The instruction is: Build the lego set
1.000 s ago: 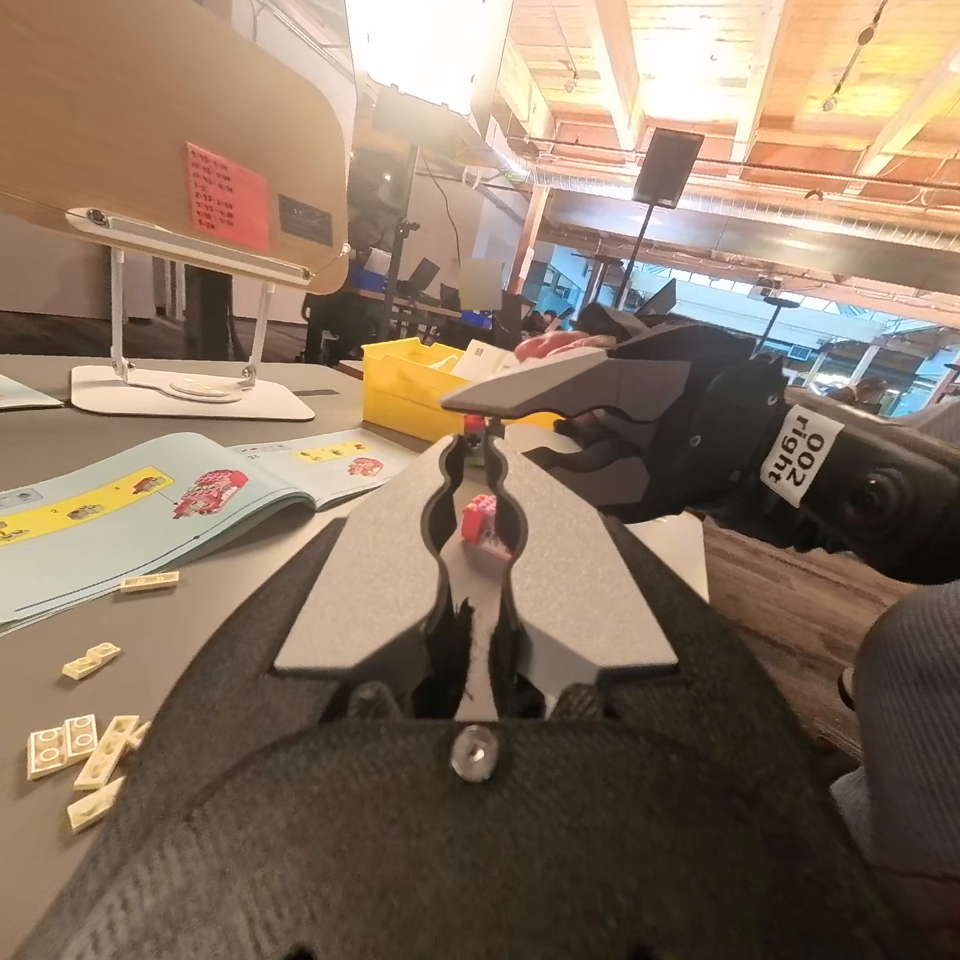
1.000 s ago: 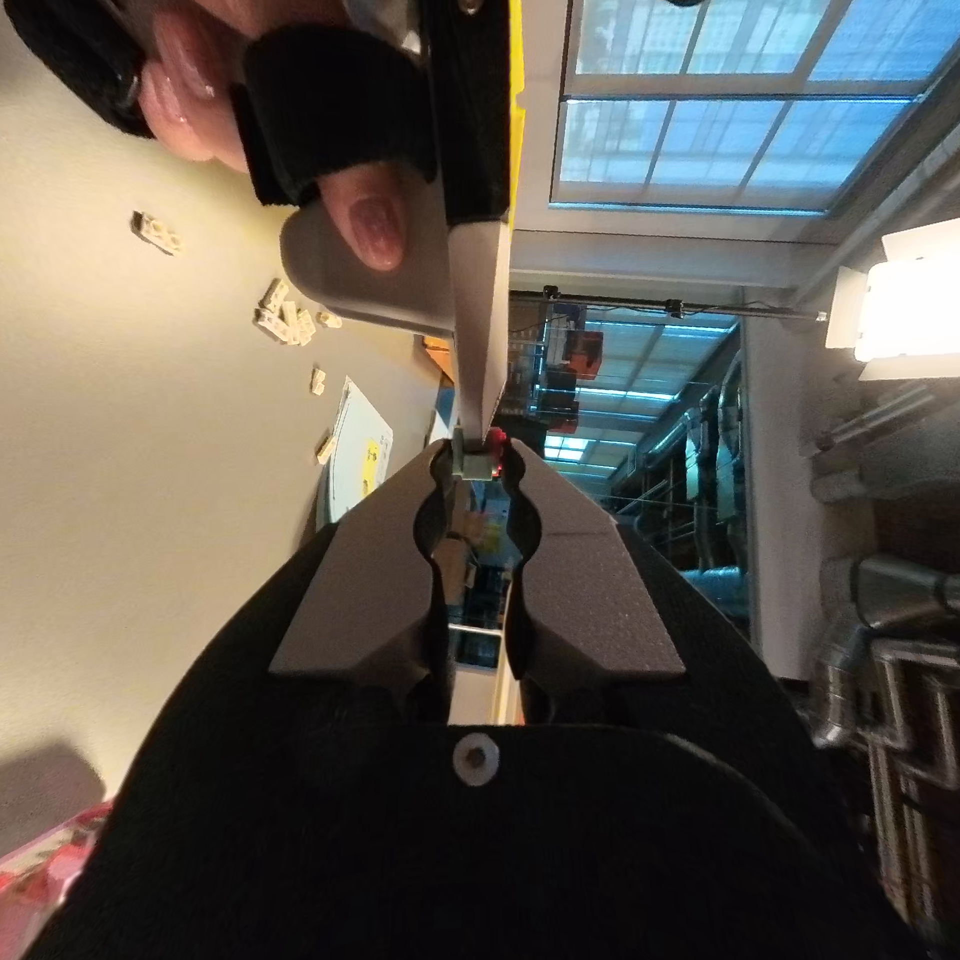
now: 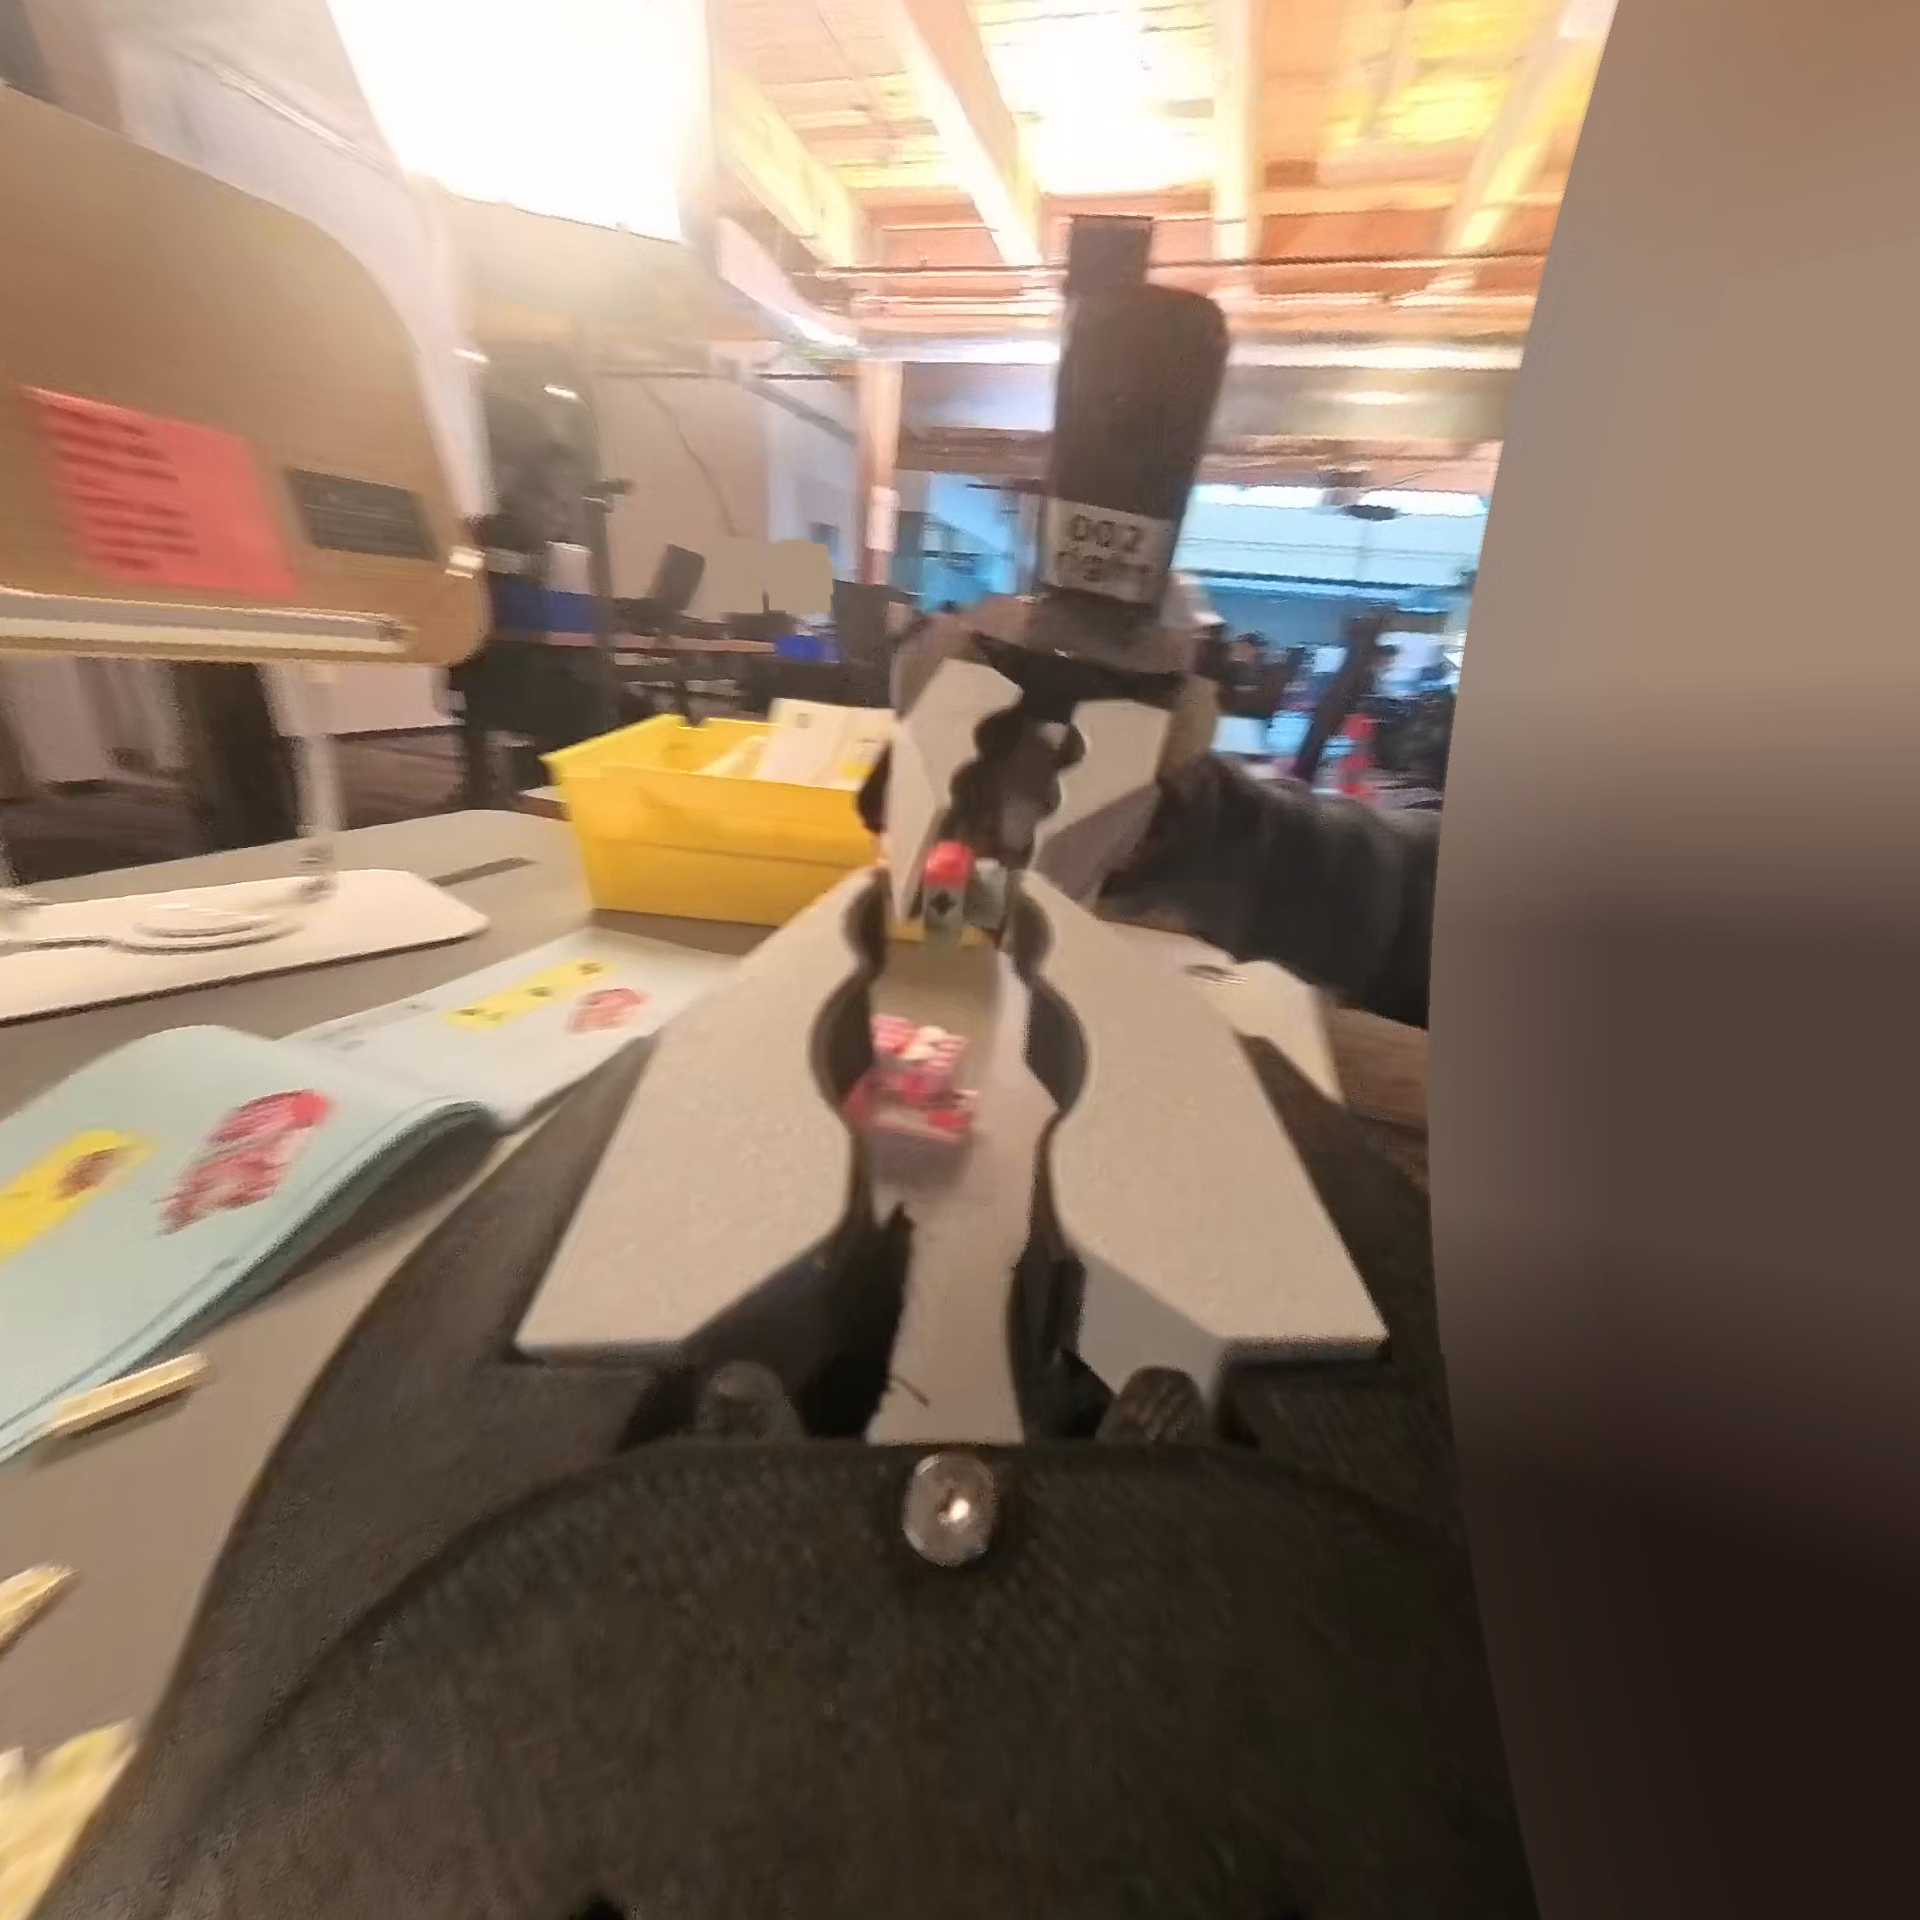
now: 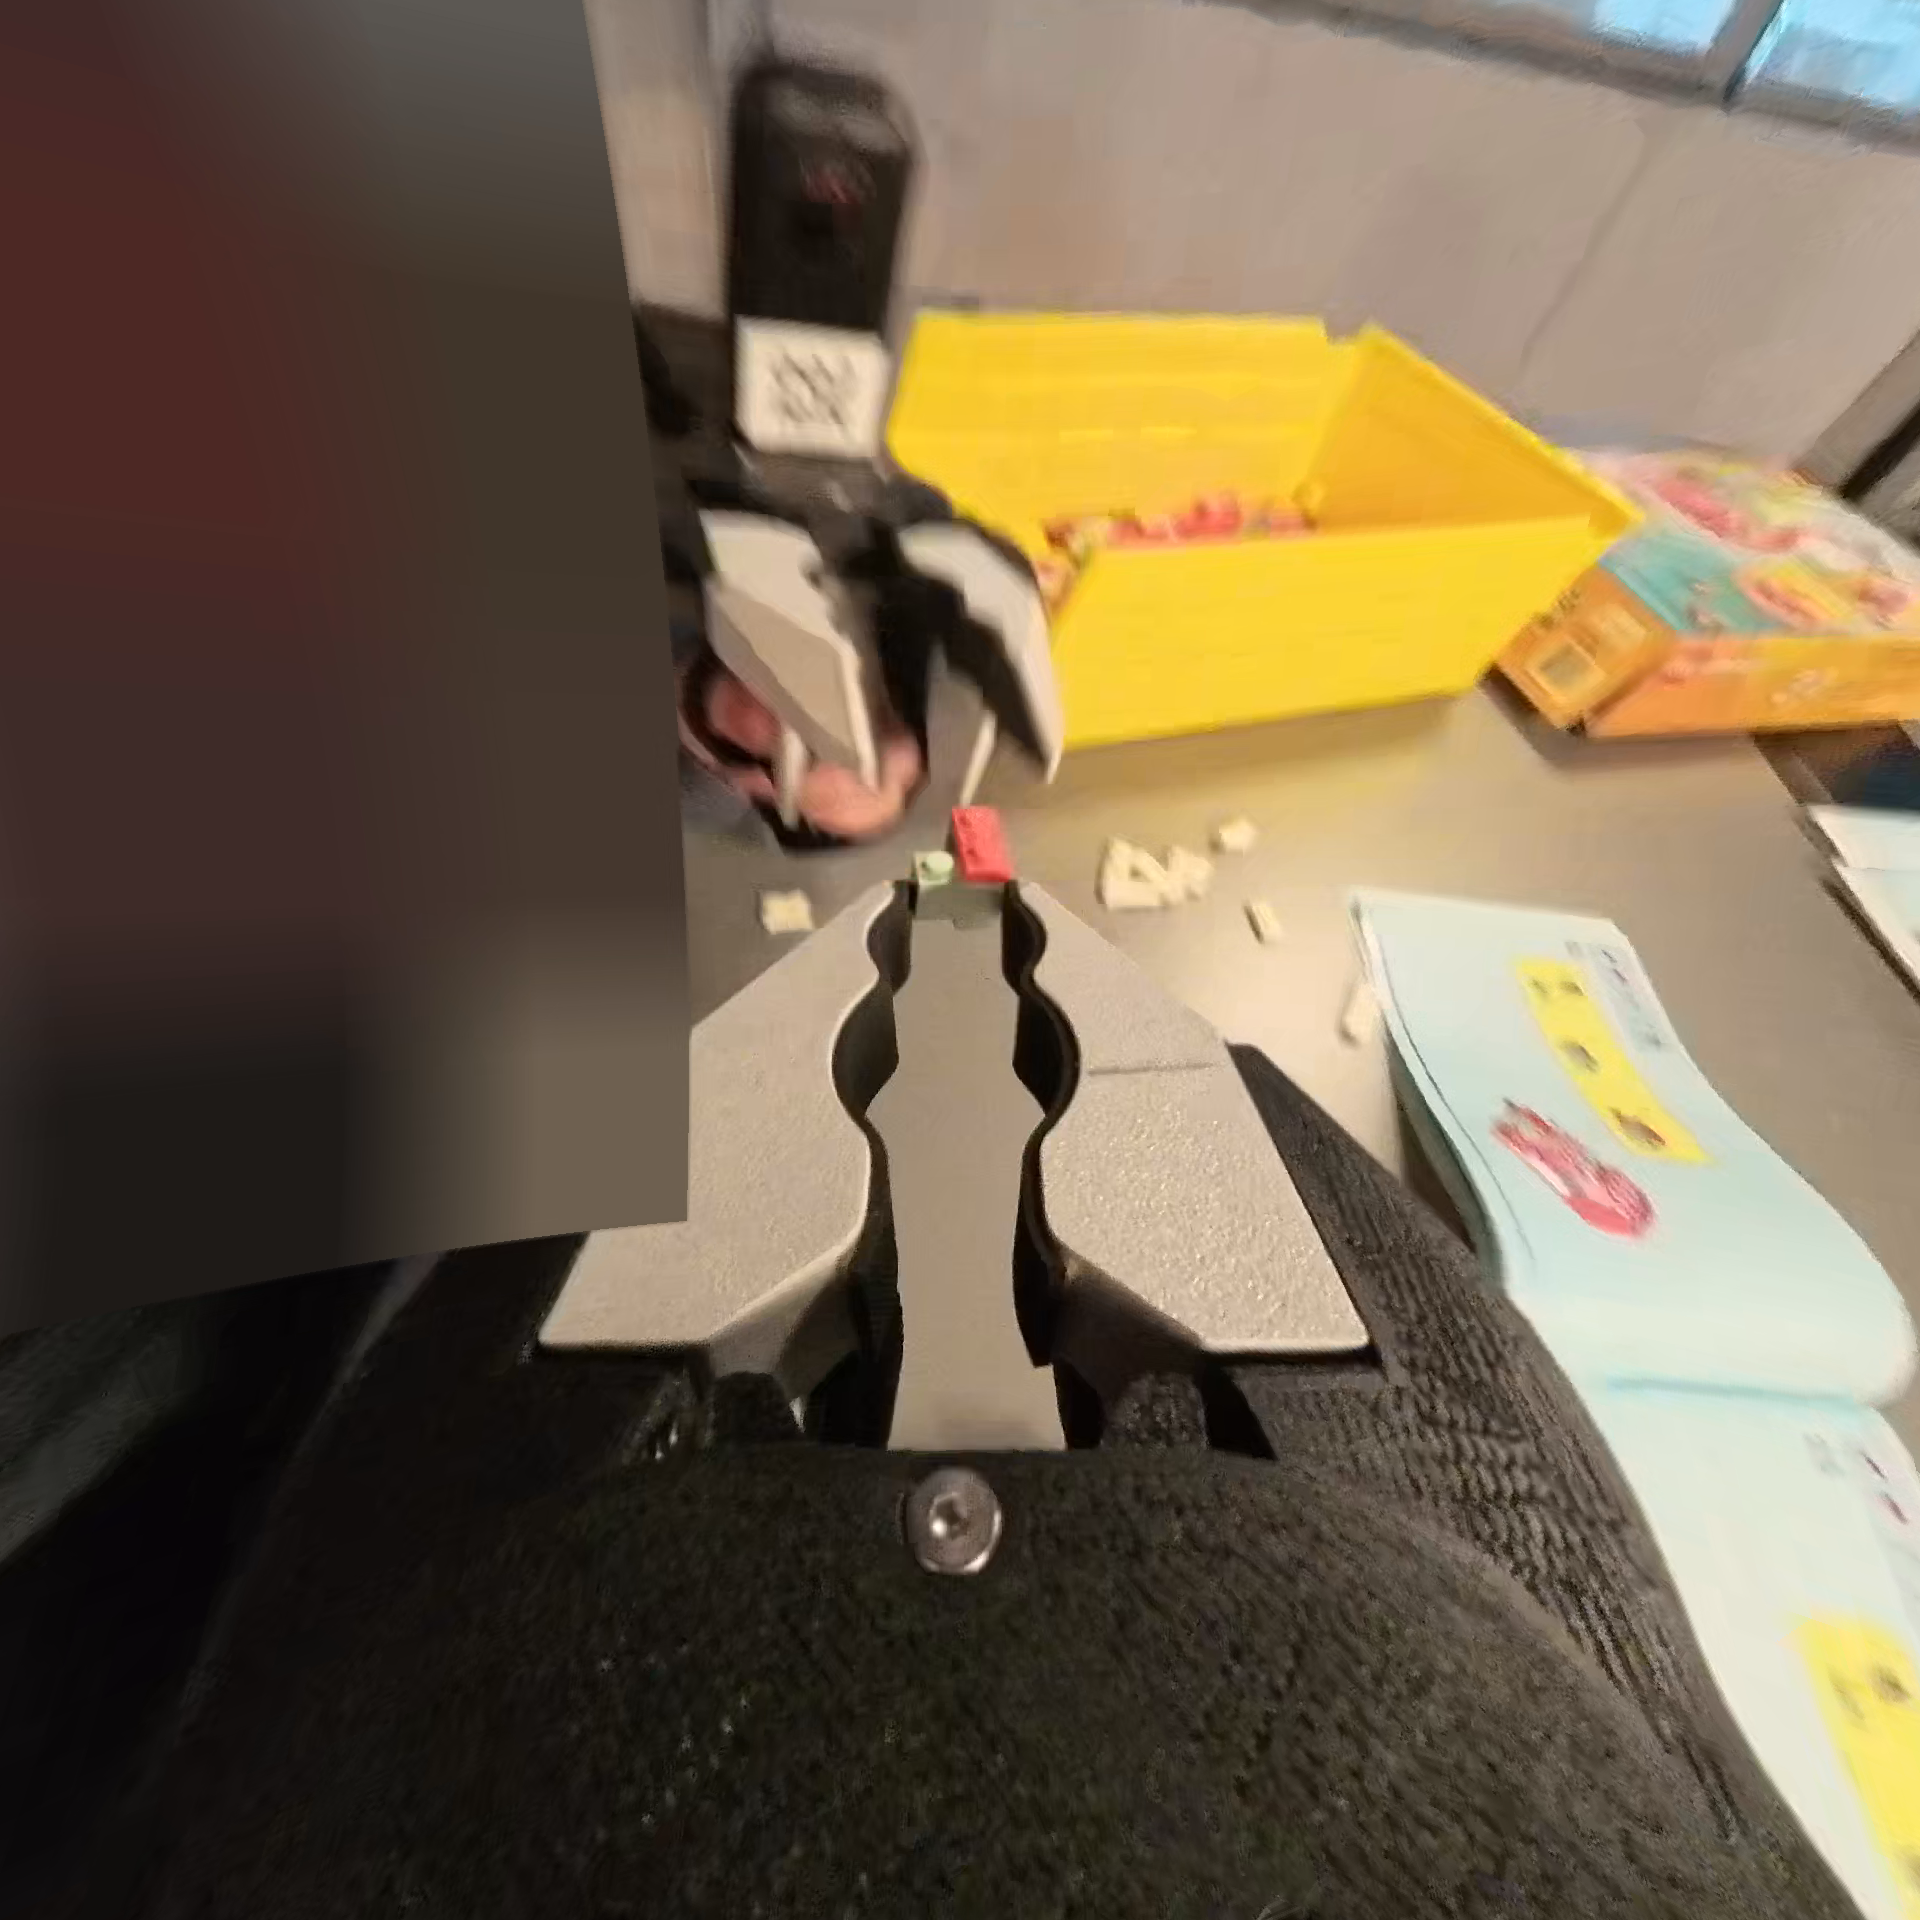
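Pinching one small grey-and-red brick assembly (image 4: 961, 878), the right gripper (image 4: 956, 896) faces the left gripper (image 3: 940, 914), fingers spread, beside one yellow bin (image 4: 1226, 623).

Booklet (image 4: 1621, 1143): blurred, cut off at the right edge beside the yellow bin (image 4: 1247, 582).
Bin contents: red smear, too blurred to tell.
Pale bricks (image 4: 1153, 868): too small, shapes unclear, before the bin.
Orange box (image 4: 1714, 644): cut off right of the bin.

Materials: mostly plastic and paper, matt throughout.
Fingers (image 4: 790, 1091) grainy matt grey; gripper body (image 4: 935, 1714) rough black texture; yellow bin (image 4: 1247, 582) smooth plastic; booklet (image 4: 1621, 1122) paper; surface (image 4: 1299, 831) matt grey.
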### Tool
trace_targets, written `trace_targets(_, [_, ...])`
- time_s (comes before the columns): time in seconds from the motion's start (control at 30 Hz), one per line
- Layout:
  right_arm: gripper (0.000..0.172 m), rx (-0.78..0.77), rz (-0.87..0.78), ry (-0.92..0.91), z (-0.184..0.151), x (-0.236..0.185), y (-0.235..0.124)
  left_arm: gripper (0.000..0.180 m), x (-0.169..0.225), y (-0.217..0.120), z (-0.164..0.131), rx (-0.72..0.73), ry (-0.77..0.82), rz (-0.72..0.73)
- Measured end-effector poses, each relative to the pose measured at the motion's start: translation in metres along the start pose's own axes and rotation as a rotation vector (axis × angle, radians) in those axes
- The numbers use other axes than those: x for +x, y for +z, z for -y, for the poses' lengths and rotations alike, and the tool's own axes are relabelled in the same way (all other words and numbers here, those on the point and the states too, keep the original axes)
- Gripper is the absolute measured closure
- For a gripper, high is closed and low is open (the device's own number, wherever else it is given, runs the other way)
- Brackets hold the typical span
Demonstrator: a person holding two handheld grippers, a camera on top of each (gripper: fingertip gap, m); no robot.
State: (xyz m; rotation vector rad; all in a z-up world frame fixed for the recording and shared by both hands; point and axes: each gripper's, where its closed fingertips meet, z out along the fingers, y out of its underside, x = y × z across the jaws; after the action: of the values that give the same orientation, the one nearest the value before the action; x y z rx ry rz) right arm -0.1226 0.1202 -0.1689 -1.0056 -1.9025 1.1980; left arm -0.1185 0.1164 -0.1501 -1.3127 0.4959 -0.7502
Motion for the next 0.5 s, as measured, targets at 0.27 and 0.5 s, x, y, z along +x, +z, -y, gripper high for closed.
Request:
trace_targets(0.27, [0.156,-0.529,0.113,-0.114,-0.098,0.025,0.026,0.131,-0.049,-0.036,0.03,0.149,0.125,0.404])
trace_targets(0.5, [0.156,-0.502,0.285,-0.114,-0.107,0.046,0.051,0.133,-0.07,-0.069,0.046,0.279,0.082,0.576])
